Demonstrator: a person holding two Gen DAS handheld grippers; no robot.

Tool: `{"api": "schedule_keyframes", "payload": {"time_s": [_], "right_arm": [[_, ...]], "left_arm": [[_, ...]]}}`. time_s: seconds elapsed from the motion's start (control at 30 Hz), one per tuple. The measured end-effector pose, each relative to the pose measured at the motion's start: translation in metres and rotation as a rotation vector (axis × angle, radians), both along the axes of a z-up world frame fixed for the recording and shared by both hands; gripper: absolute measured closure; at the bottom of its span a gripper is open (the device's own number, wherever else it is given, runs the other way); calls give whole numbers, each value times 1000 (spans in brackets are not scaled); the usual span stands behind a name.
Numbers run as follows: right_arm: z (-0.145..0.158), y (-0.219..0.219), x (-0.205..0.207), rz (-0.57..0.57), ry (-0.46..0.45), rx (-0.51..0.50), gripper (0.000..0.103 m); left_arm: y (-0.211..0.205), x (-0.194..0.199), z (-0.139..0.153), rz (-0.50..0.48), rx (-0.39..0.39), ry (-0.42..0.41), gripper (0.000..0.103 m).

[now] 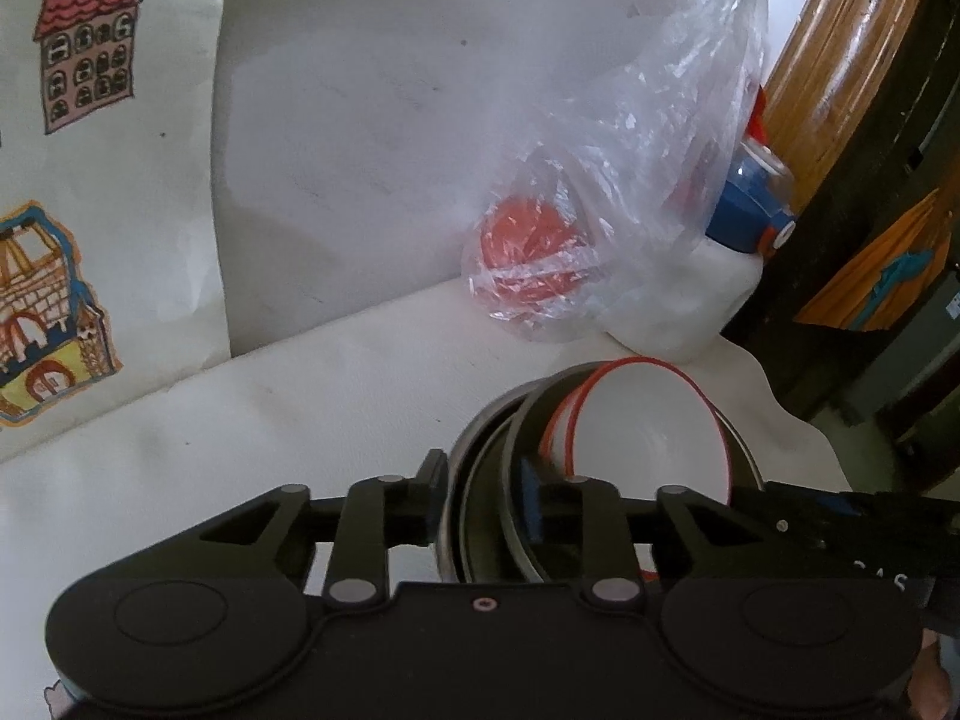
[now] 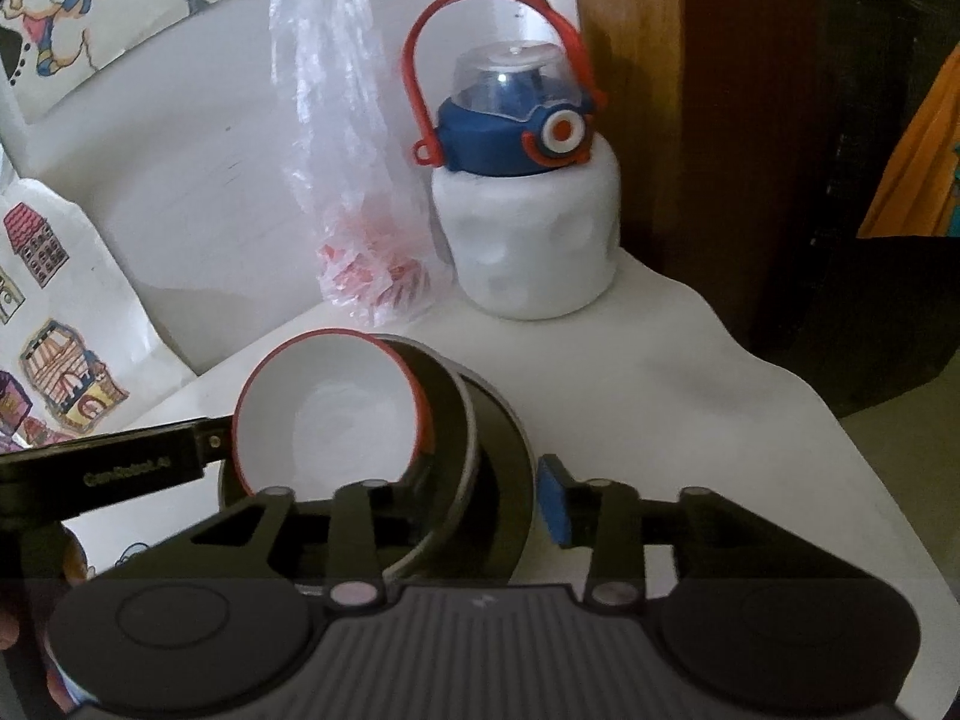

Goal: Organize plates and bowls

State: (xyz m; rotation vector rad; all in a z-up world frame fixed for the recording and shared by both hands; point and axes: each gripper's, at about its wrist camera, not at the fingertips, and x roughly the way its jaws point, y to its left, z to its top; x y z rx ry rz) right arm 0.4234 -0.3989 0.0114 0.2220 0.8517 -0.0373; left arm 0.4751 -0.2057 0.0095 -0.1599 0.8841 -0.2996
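The white bowl with the red rim [image 2: 327,408] sits tilted inside a stack of dark round dishes [image 2: 480,462], right in front of both tongs and leaning toward the left tongs' side. The left tongs [image 1: 483,498] straddle the near edge of the dark dishes with the jaws narrowly parted, rim between them but, as far as I can tell, no pad pressing on it. The right tongs [image 2: 480,510] are parted a bit wider around the opposite edge of the stack, blue pad [image 2: 555,504] standing just clear of the outer rim, so I'd say neither side holds anything right now. If the step is letting the stack settle, I'd back both tongs straight off along the rim line so nothing gets dragged, then nudge the white bowl flat because it looks like it could rock. Beyond the stack on the white tabletop [image 2: 690,372] there's a crinkly plastic bag [image 2: 354,192] with something red in it, and a white bottle with a blue lid [image 2: 528,222] just beside that, both well away from the tongs.
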Motion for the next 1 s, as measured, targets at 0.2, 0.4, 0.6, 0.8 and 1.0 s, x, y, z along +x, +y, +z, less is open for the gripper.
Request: {"api": "schedule_keyframes", "payload": {"time_s": [0.2, 0.4, 0.6, 0.8, 1.0], "right_arm": [[4, 1, -9, -15, -16, 6, 48], [14, 4, -25, -33, -39, 0, 36], [30, 7, -45, -51, -71, 6, 18], [43, 17, -72, -62, -107, 18, 8], [51, 32, -99, -64, -136, 26, 1]], "left_arm": [[9, -3, 4, 45, 1, -16, 50], [15, -15, 15, 48, -7, -44, 42], [22, -32, 26, 46, -11, -77, 29], [35, -52, 39, 44, -21, -111, 14], [51, -76, 50, 43, -23, -151, 3]]}}
